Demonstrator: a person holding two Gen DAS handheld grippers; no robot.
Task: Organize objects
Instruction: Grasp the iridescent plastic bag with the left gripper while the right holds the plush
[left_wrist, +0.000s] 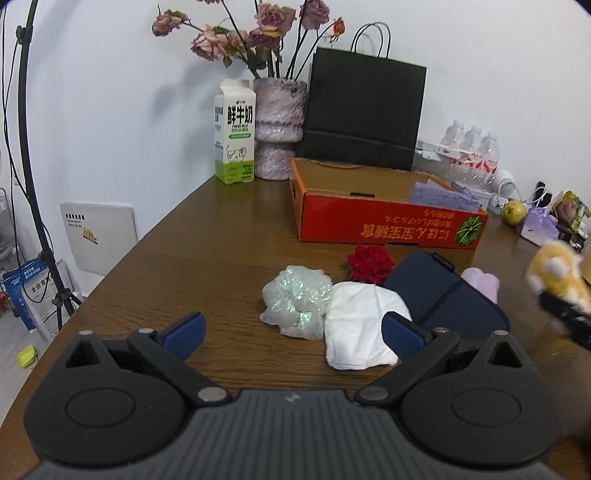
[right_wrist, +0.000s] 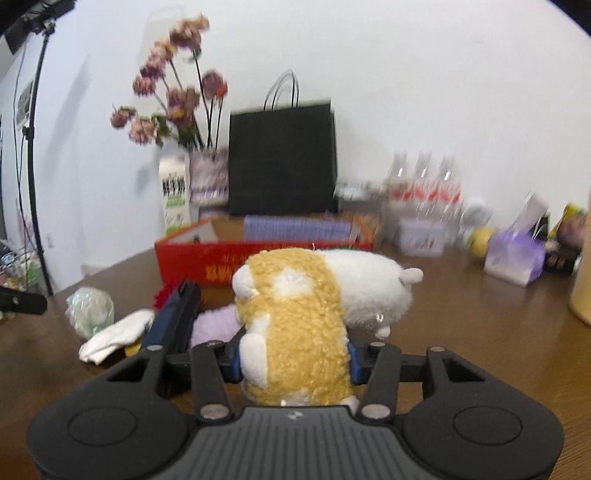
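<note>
My right gripper (right_wrist: 295, 362) is shut on a yellow and white plush toy (right_wrist: 295, 317), its blue pads pressing the toy's sides above the table. The left wrist view shows that plush toy (left_wrist: 554, 277) at the right edge. My left gripper (left_wrist: 291, 332) is open and empty, low over the wooden table (left_wrist: 184, 258). Just ahead of it lie a shiny plastic wad (left_wrist: 295, 299), a white cloth (left_wrist: 362, 325), a navy pouch (left_wrist: 443, 295), a red rose (left_wrist: 371, 263) and a lilac fluffy item (left_wrist: 482, 284). Behind them stands an open red cardboard box (left_wrist: 388, 221) holding a purple cloth (left_wrist: 443, 197).
At the back stand a milk carton (left_wrist: 234, 133), a vase of dried roses (left_wrist: 279, 125) and a black paper bag (left_wrist: 364, 110). Water bottles (left_wrist: 472, 151), a yellow-green fruit (left_wrist: 514, 211) and small clutter fill the right. A light stand (left_wrist: 33, 184) stands left of the table.
</note>
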